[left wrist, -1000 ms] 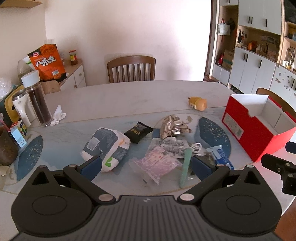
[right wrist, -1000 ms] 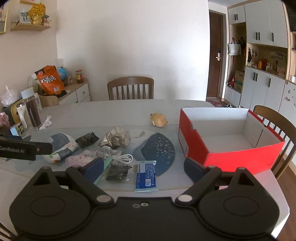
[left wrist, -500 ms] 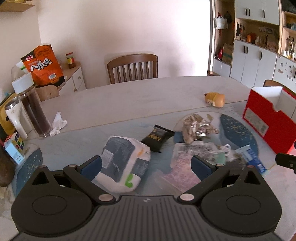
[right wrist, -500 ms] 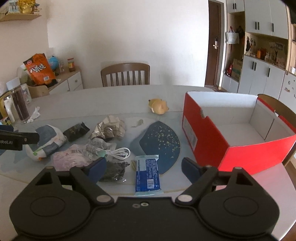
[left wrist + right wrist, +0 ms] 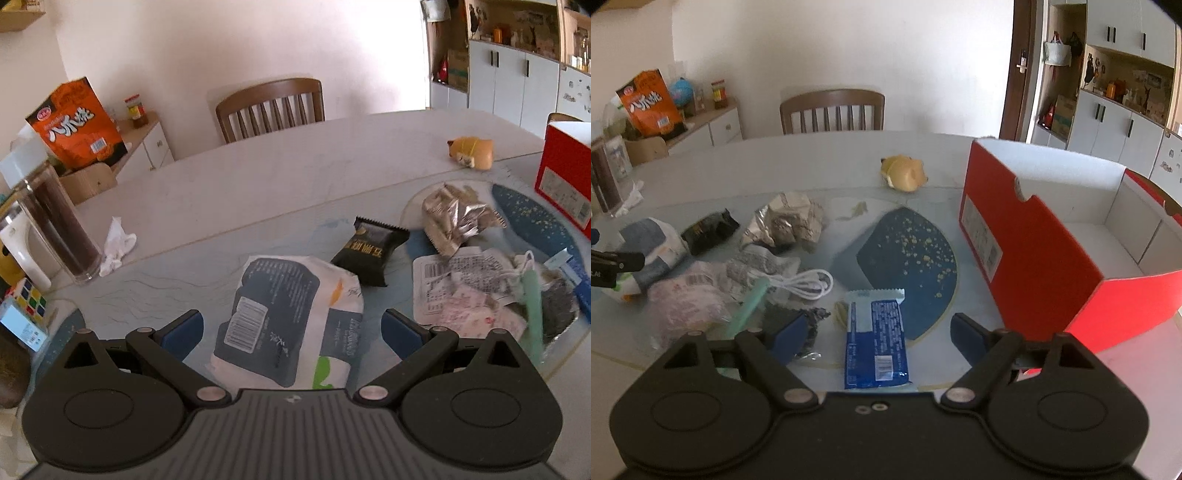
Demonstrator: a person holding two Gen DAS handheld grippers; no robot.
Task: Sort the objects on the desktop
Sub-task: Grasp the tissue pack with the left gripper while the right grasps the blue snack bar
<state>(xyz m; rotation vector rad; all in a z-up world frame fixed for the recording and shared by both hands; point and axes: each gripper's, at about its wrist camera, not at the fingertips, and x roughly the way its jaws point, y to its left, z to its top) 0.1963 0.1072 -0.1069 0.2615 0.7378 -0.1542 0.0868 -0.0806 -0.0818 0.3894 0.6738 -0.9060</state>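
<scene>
While the red box [image 5: 1030, 254] sits with nothing visible inside, the right gripper [image 5: 879, 334] is closing around the blue snack bar [image 5: 875, 339] without pinching it; left gripper [image 5: 291, 328] spread wide over the white-and-navy pack [image 5: 288, 321].

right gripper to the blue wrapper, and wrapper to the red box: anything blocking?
Nothing visible. The blue wrapper lies flat between the fingers of the right gripper, whose jaws are closing but not yet touching it. Between it and the red box is only bare table and flat dark-blue placemat; the box is open-topped.
</scene>
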